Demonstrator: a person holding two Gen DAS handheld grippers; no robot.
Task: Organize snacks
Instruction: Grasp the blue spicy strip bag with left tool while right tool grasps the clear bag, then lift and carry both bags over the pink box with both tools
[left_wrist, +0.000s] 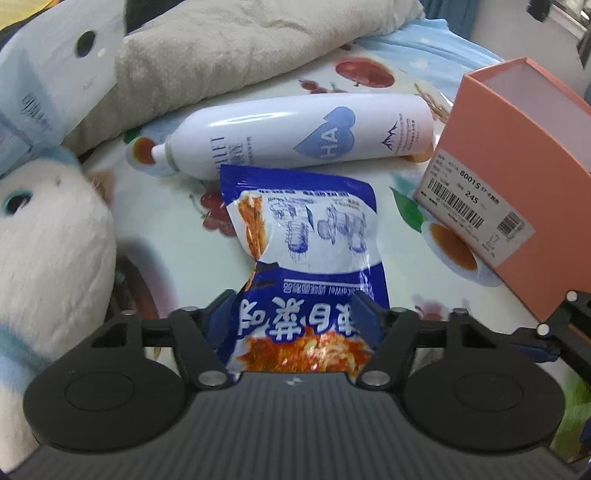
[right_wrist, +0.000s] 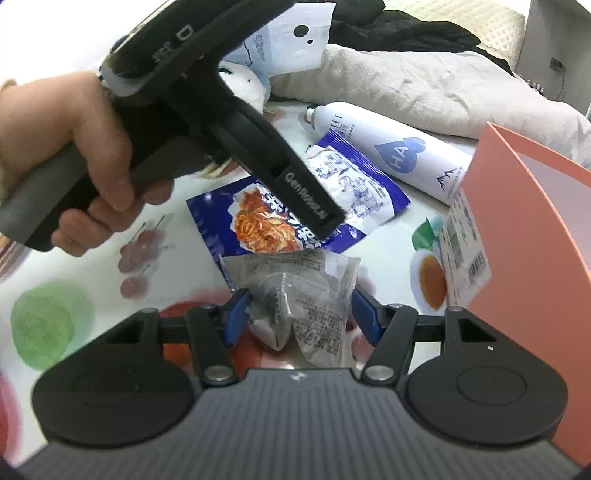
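A blue and white snack bag (left_wrist: 306, 258) with a noodle picture lies on the fruit-print tablecloth. My left gripper (left_wrist: 297, 317) straddles its near end, blue pads on both sides and touching it; it also shows from outside in the right wrist view (right_wrist: 325, 221), over the same bag (right_wrist: 354, 177). A small clear snack packet (right_wrist: 299, 295) with grey print sits between the fingers of my right gripper (right_wrist: 299, 314), whose pads stand a little apart from it. An open pink box (left_wrist: 517, 177) stands at the right, also in the right wrist view (right_wrist: 535, 240).
A white spray bottle (left_wrist: 295, 136) lies on its side behind the blue bag. A white plush toy (left_wrist: 48, 251) sits at the left. A beige blanket (left_wrist: 240, 48) and a white paper bag (left_wrist: 55, 62) lie at the back.
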